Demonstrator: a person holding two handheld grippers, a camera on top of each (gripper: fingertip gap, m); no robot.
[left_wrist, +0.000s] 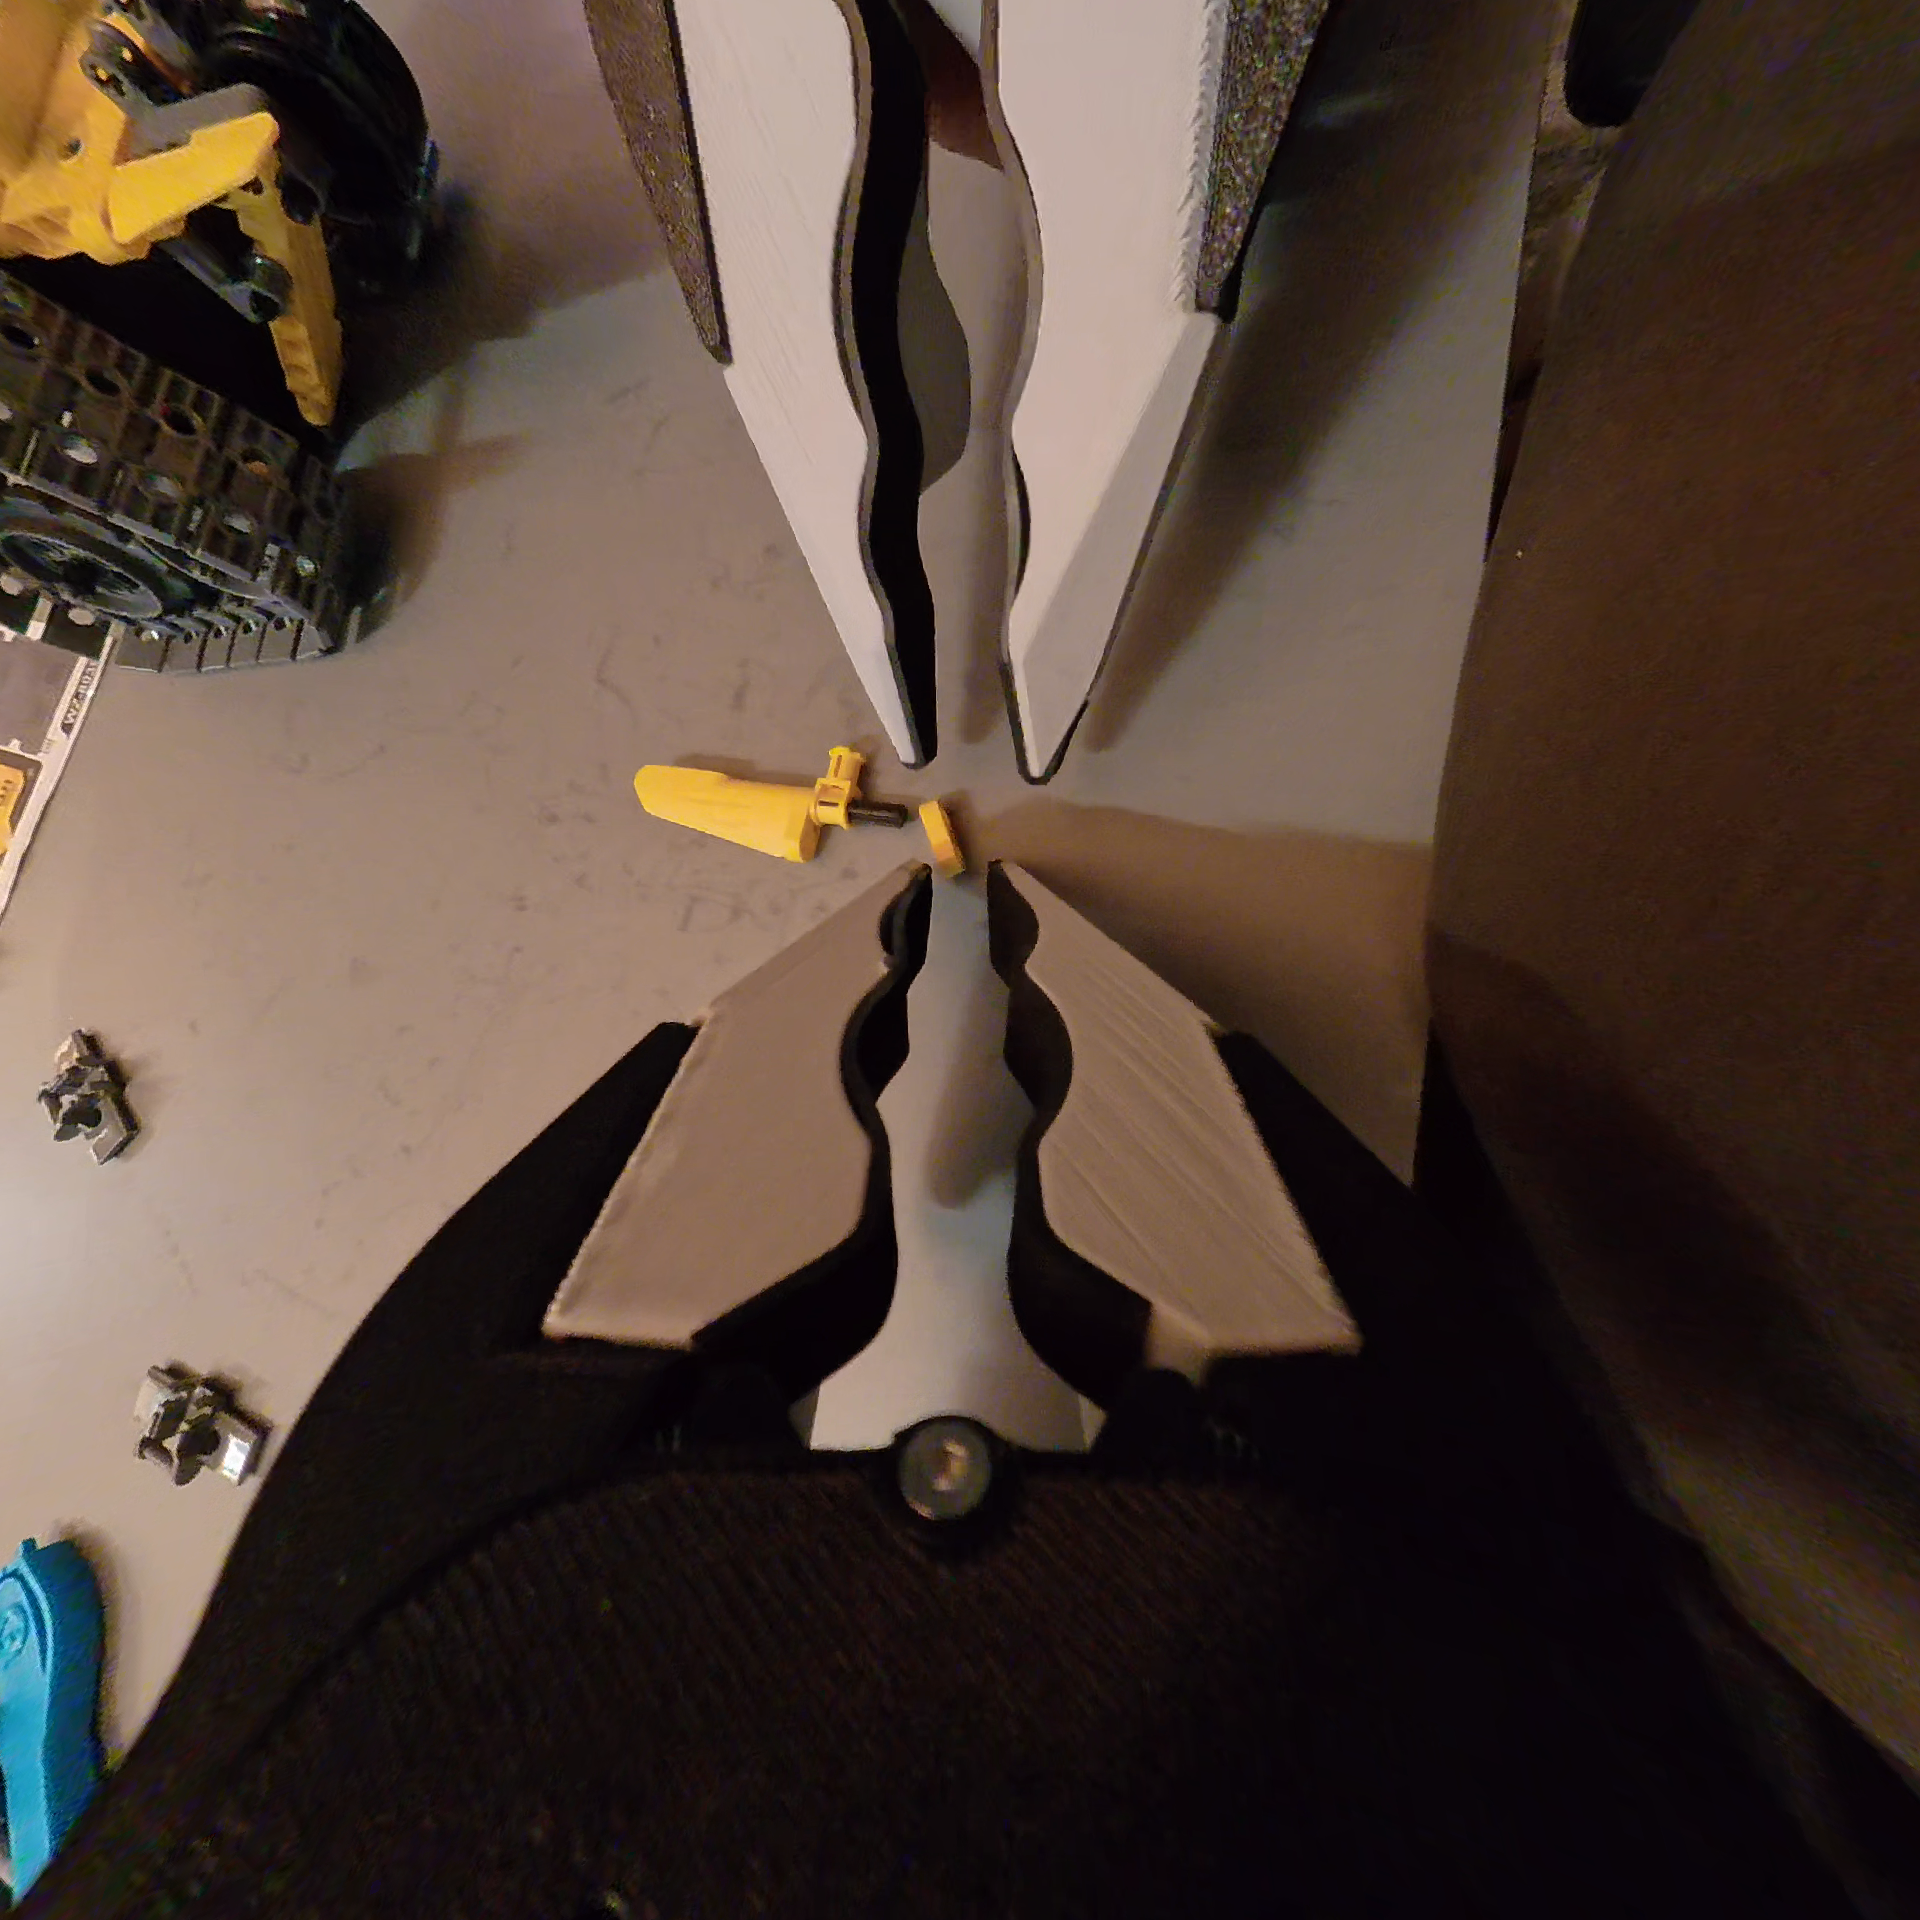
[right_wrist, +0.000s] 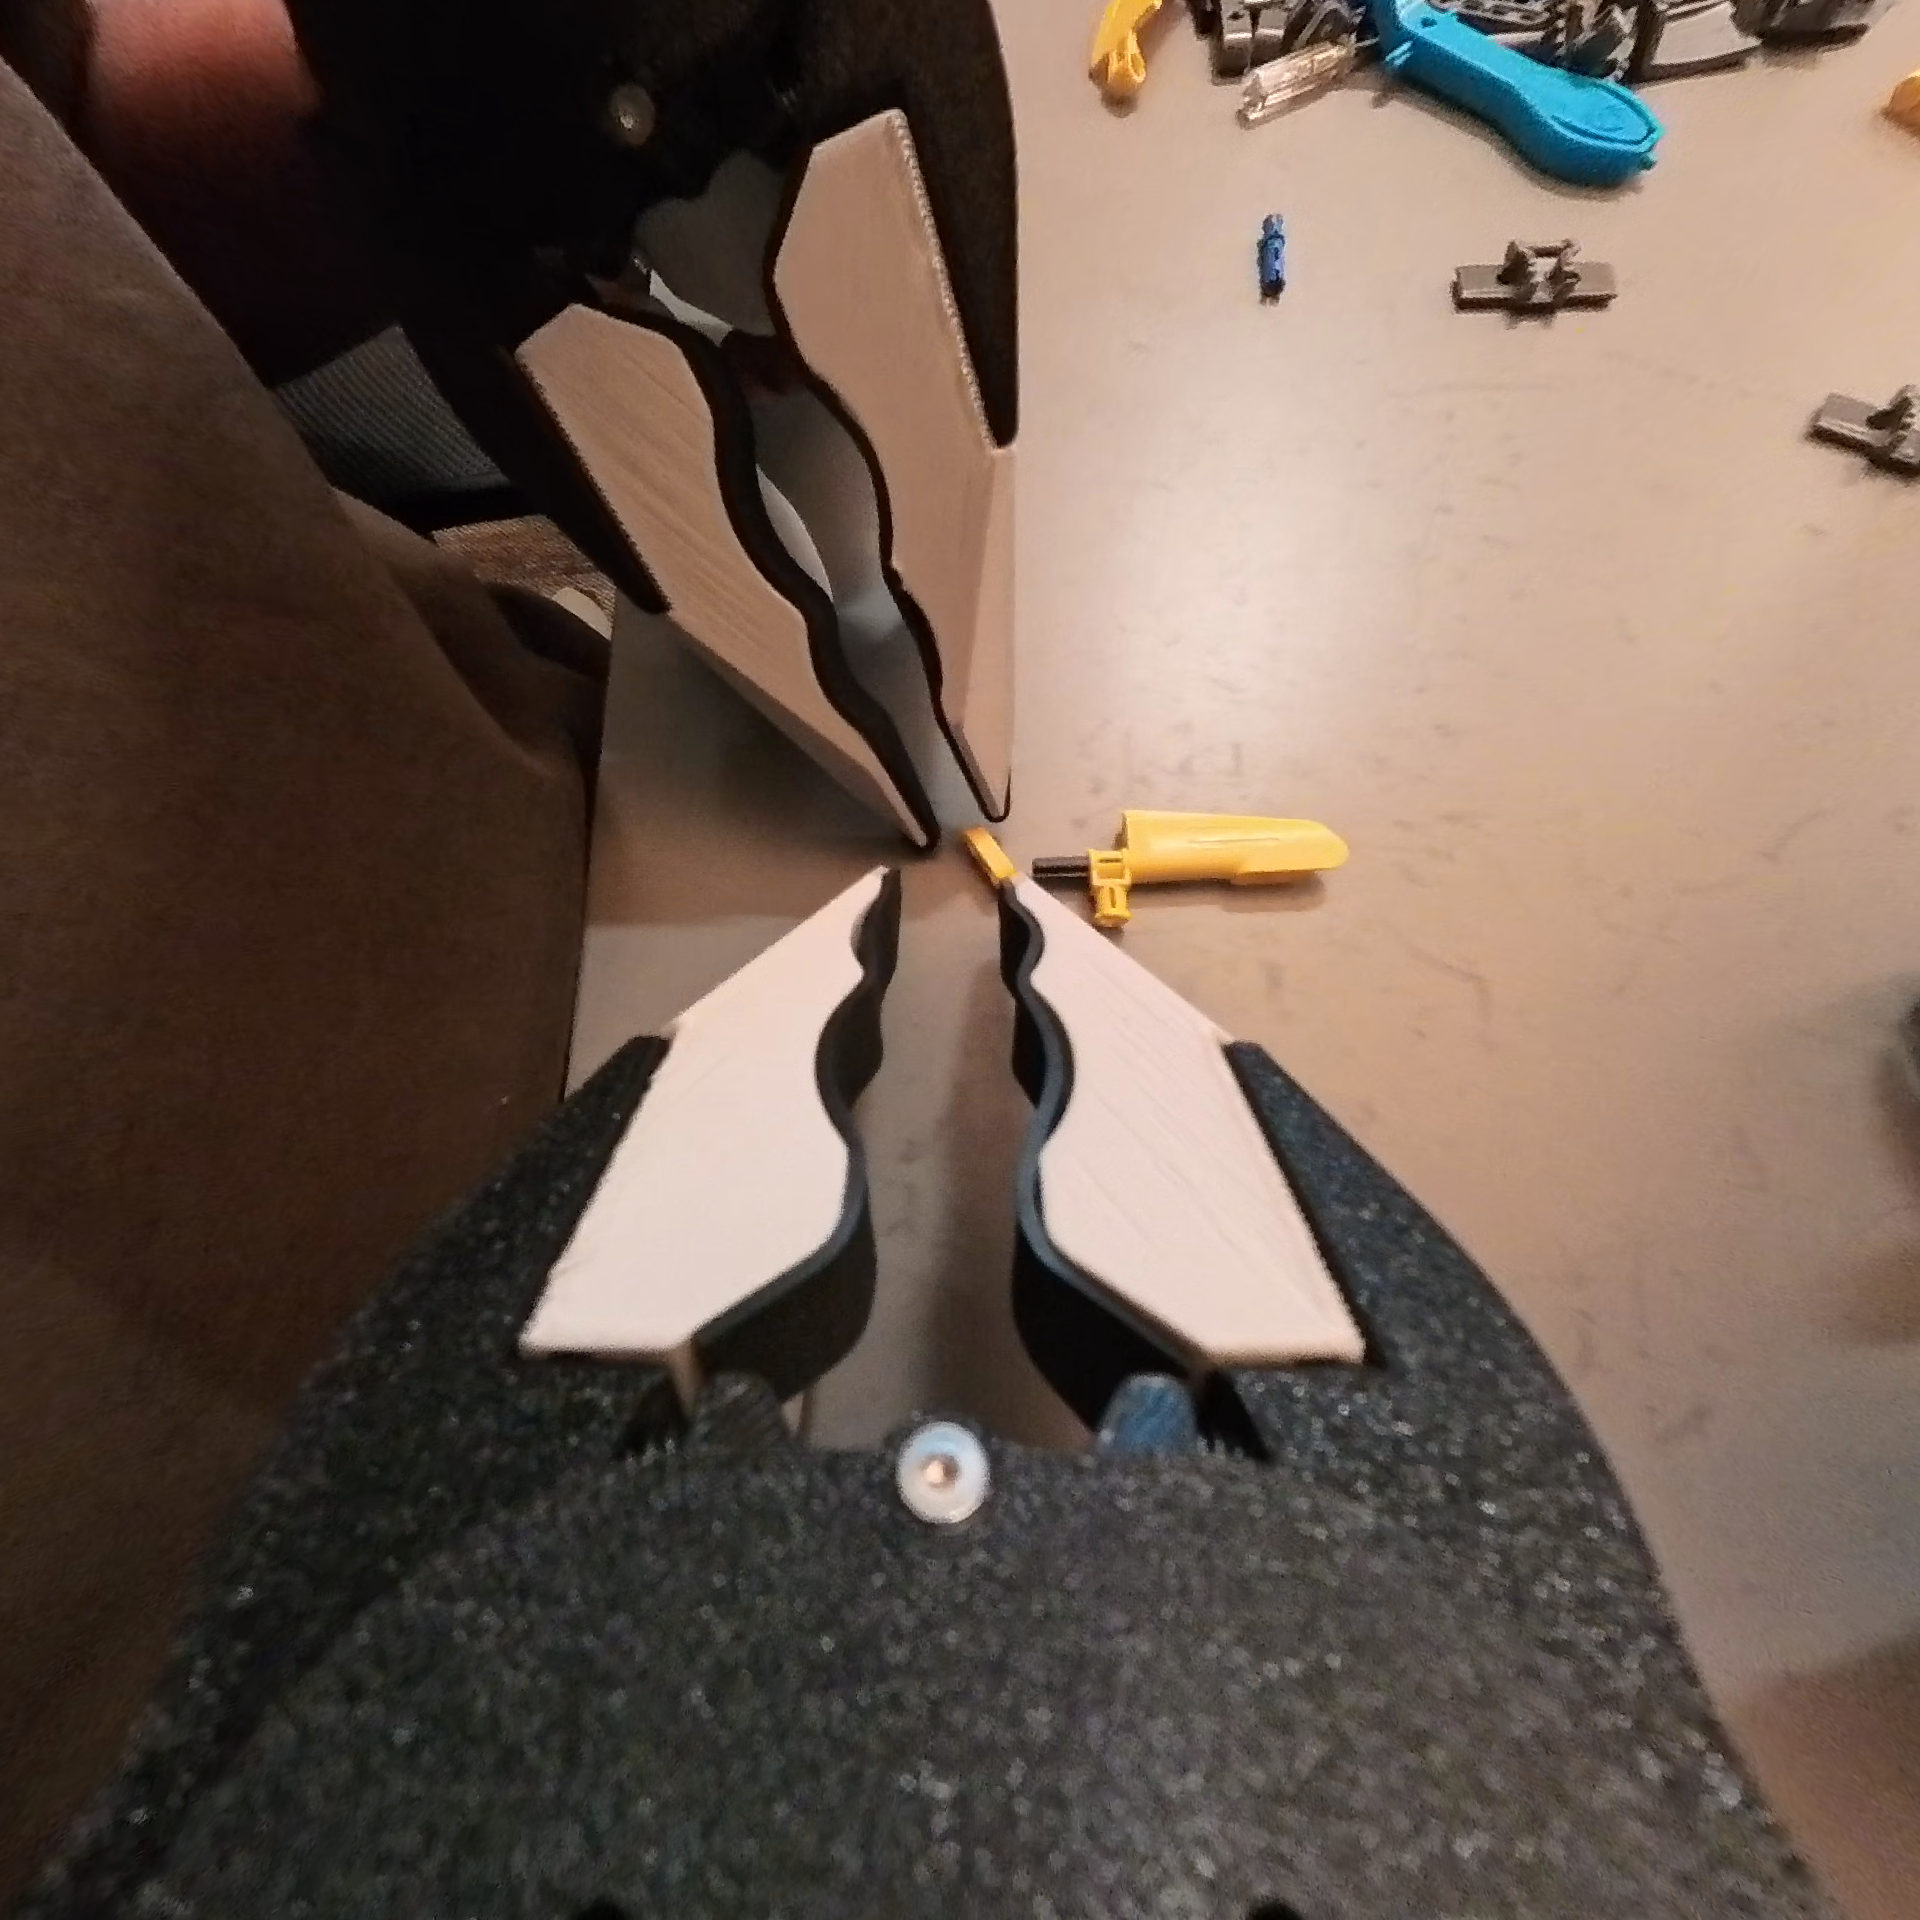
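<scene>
While both grippers meet tip to tip at frame centre, the left gripper (left_wrist: 958, 871) and right gripper (right_wrist: 945, 883) have fingers slightly apart, flanking a small yellow piece (left_wrist: 943, 831) on the table (left_wrist: 416, 935); a printed sheet (left_wrist: 42, 727) lies at left, its writing too small to make out.

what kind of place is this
Probably a hobby or work table for building-brick models: a grey tabletop with a half-built yellow tracked vehicle, loose parts like a yellow tapered piece, and a blue separator tool.
</scene>
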